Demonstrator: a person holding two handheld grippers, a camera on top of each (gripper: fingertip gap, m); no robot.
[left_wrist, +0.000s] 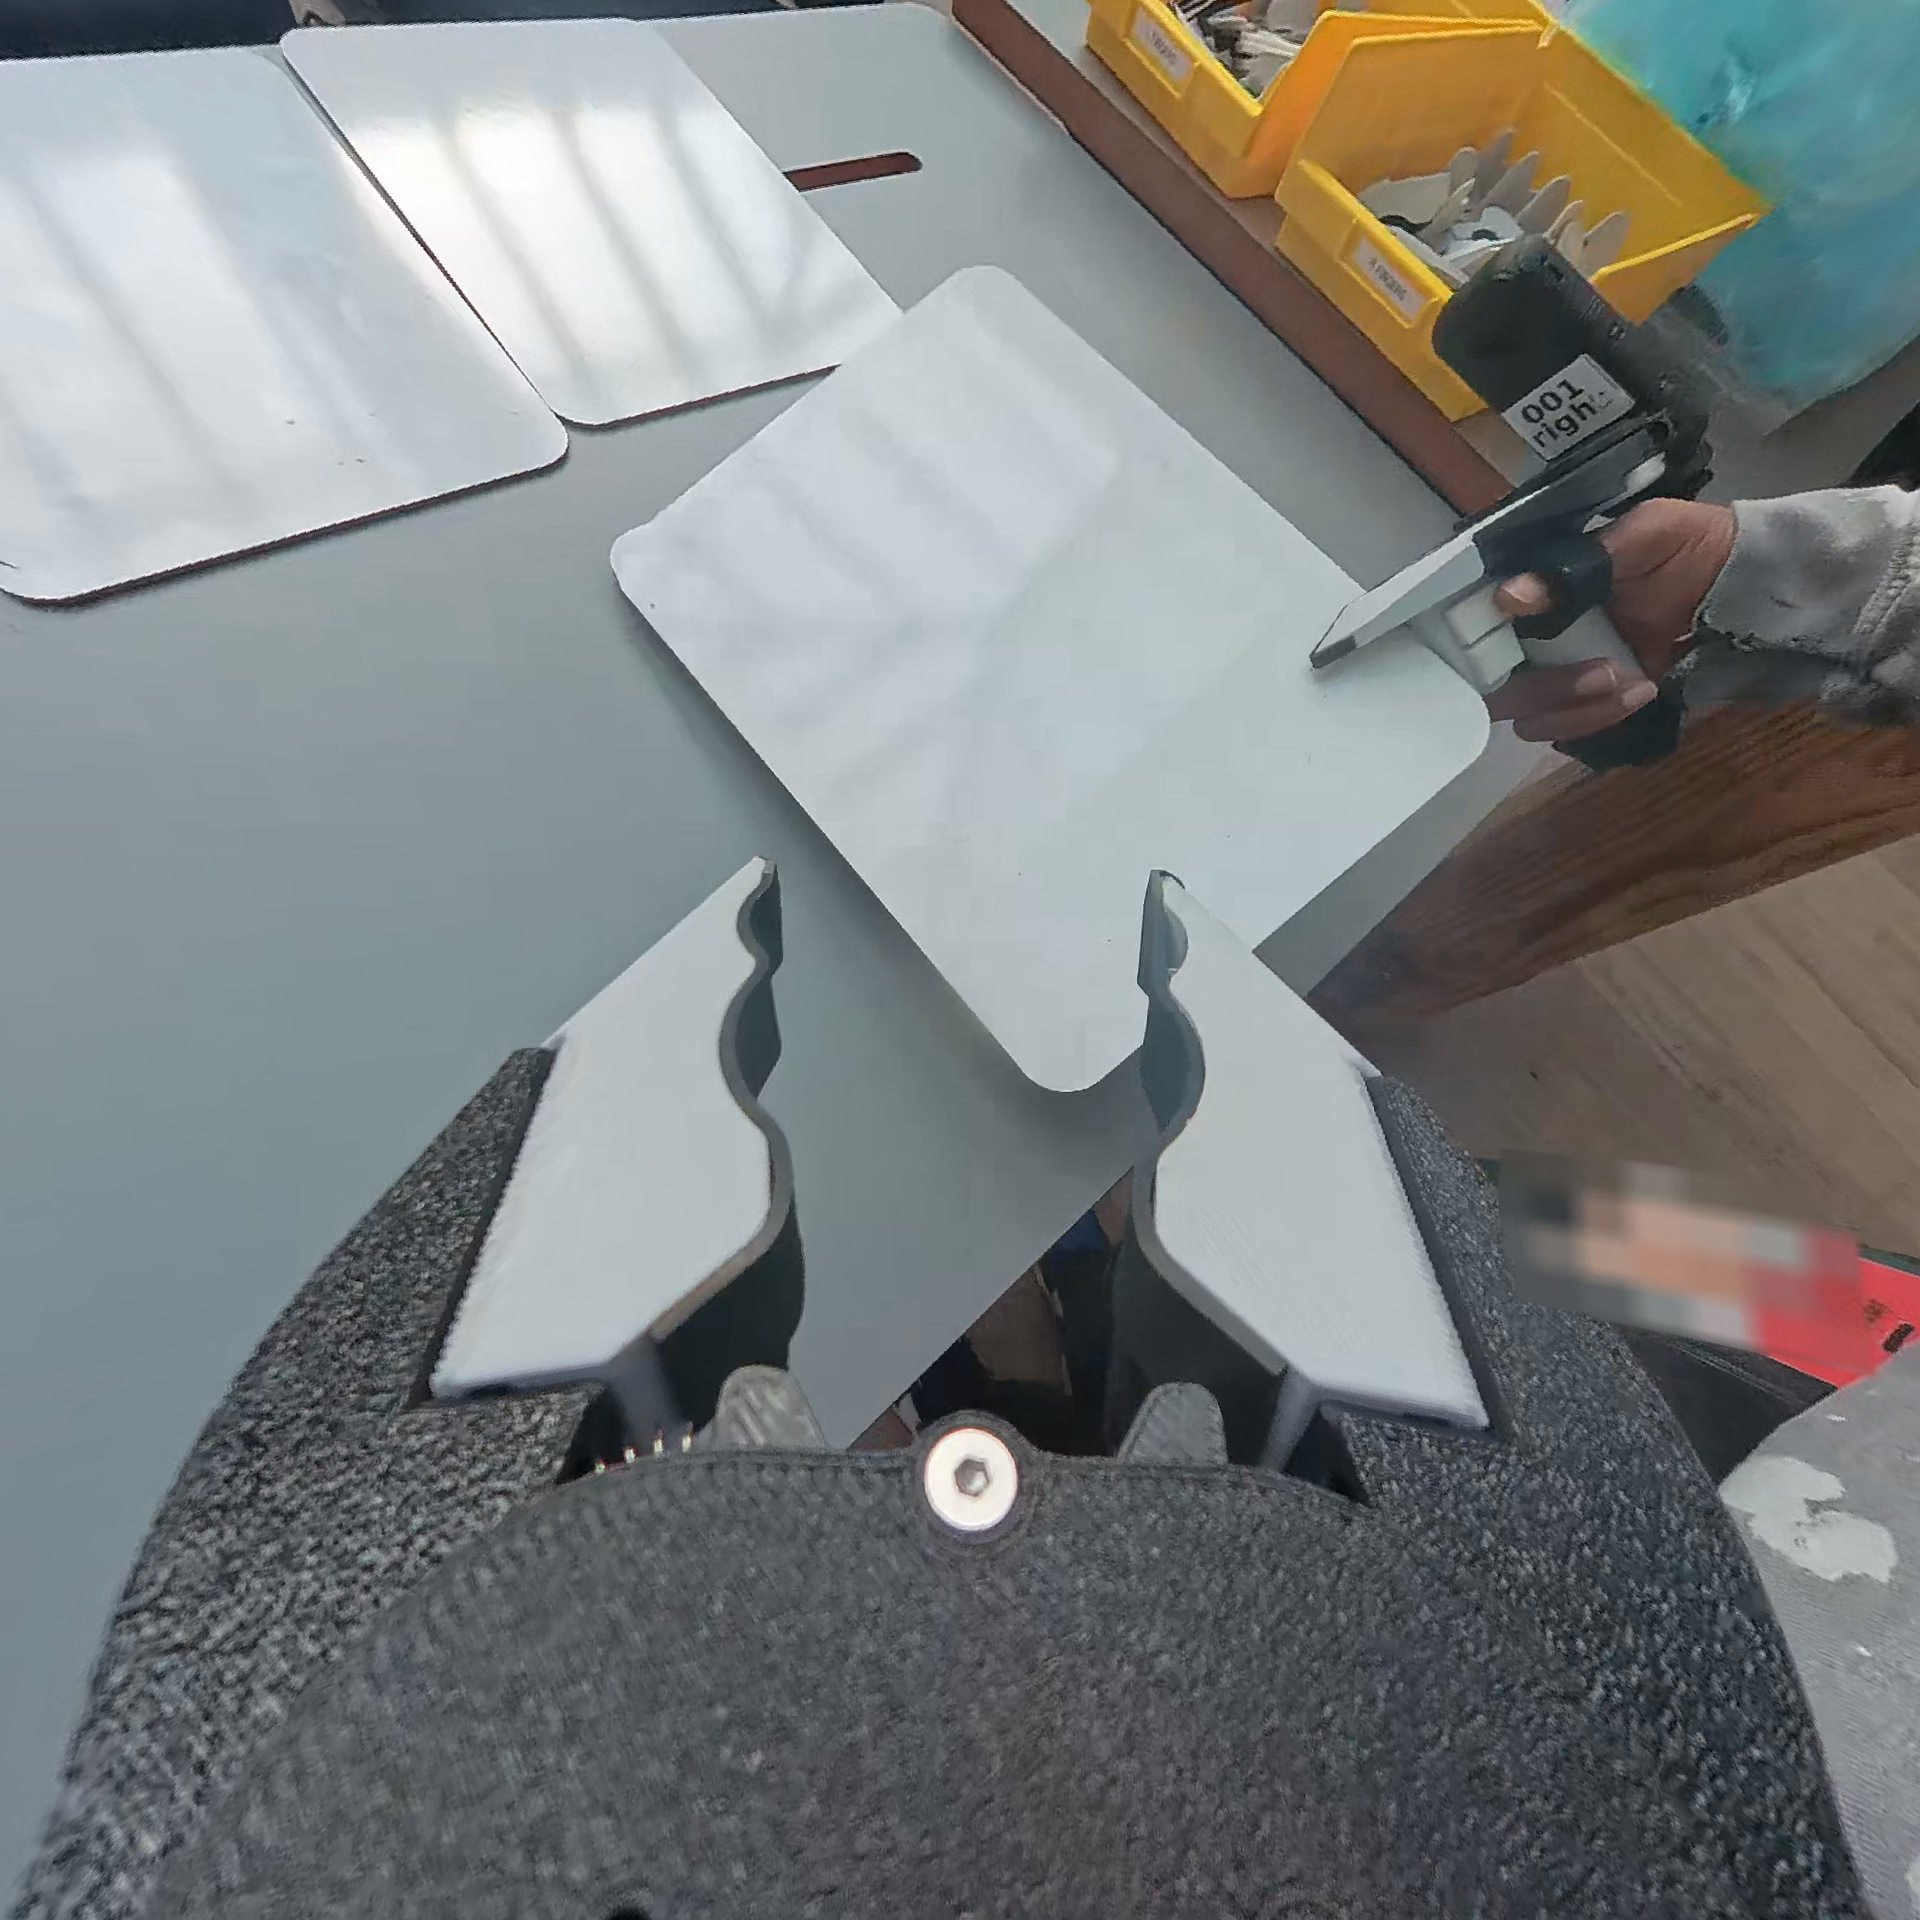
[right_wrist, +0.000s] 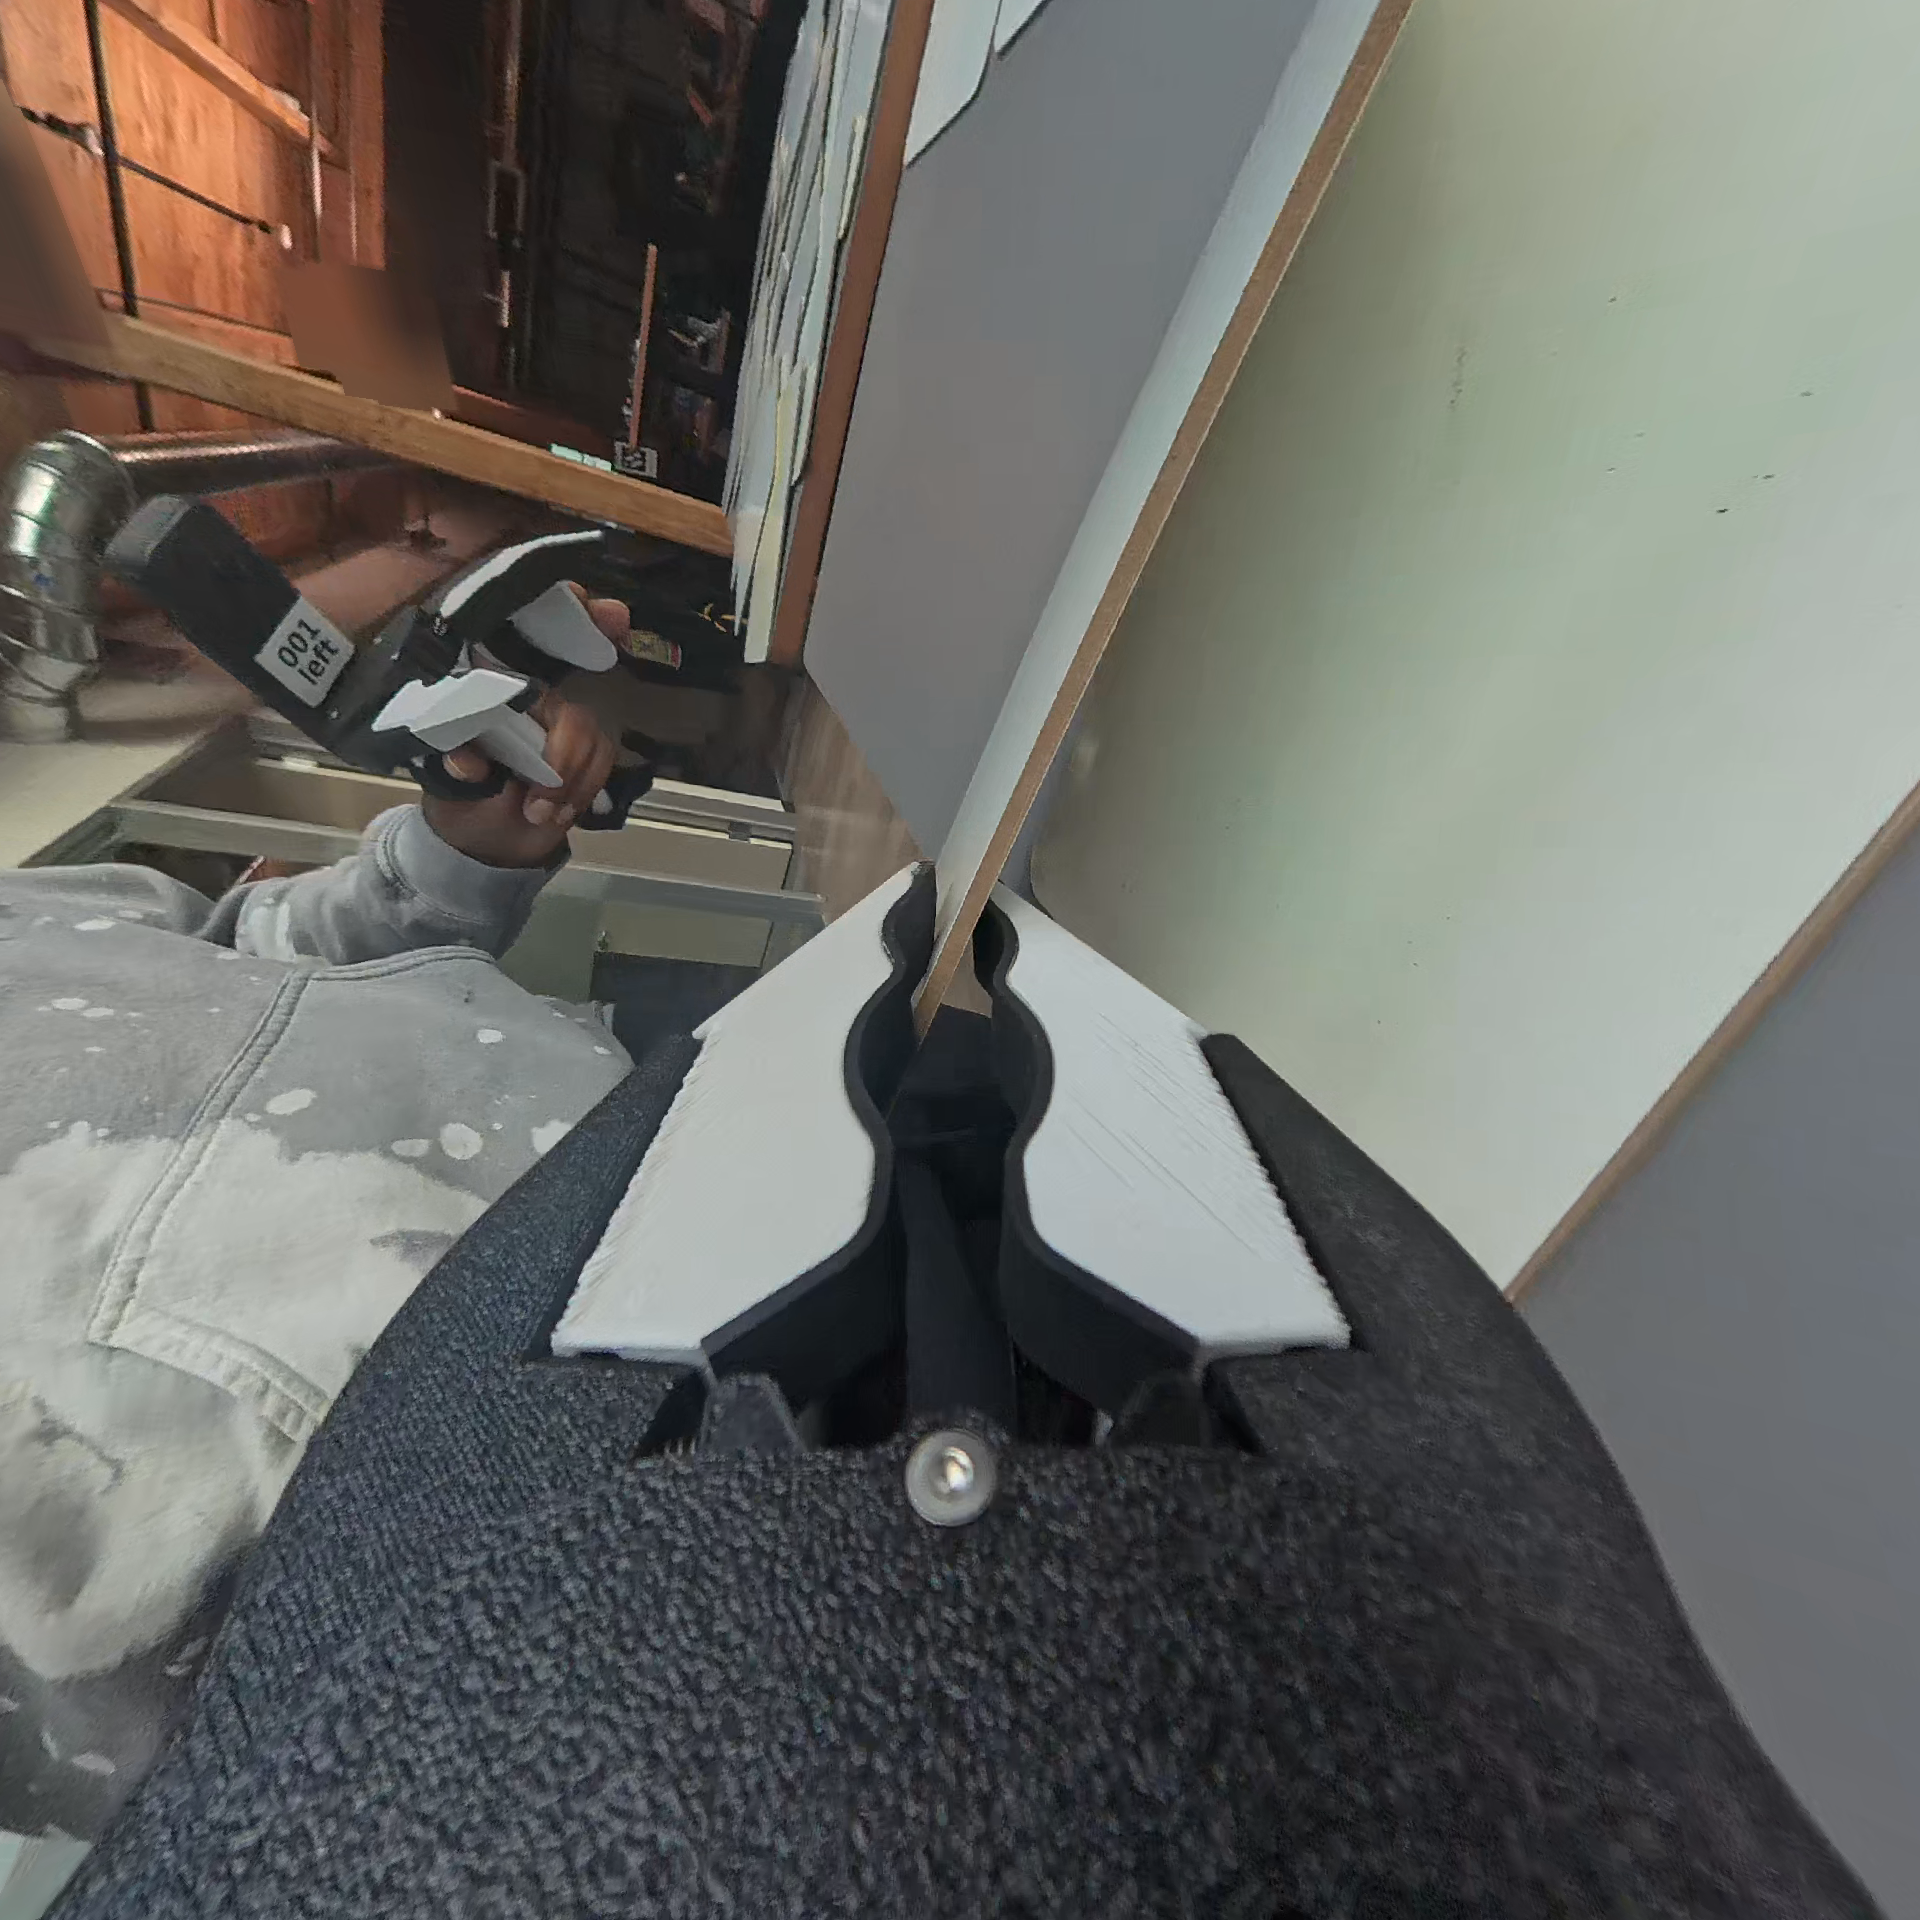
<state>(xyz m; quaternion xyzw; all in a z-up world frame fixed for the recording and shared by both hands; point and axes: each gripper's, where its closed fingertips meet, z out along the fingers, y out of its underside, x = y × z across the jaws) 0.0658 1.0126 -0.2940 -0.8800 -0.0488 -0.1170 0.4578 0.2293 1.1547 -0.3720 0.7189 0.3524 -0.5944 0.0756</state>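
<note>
A white rectangular board (left_wrist: 1018, 644) with rounded corners lies askew on the grey table (left_wrist: 312, 883), its right corner past the table's edge. My left gripper (left_wrist: 961, 878) is open and empty, and hovers over the board's near corner. My right gripper (left_wrist: 1340, 649) is shut on the board's right edge. In the right wrist view its fingertips (right_wrist: 951, 904) pinch the thin brown edge, with the board's pale face (right_wrist: 1455, 520) to the right. The left gripper (right_wrist: 499, 665) shows there farther off, held in a hand.
Two more white boards (left_wrist: 208, 312) (left_wrist: 582, 208) lie flat at the table's back left, near a slot (left_wrist: 852, 171). Yellow bins (left_wrist: 1455, 208) of parts stand on a wooden bench at the back right. Wooden floor (left_wrist: 1662, 1039) lies beyond the table's right edge. A person's grey sweatshirt (right_wrist: 208, 1143) is close by.
</note>
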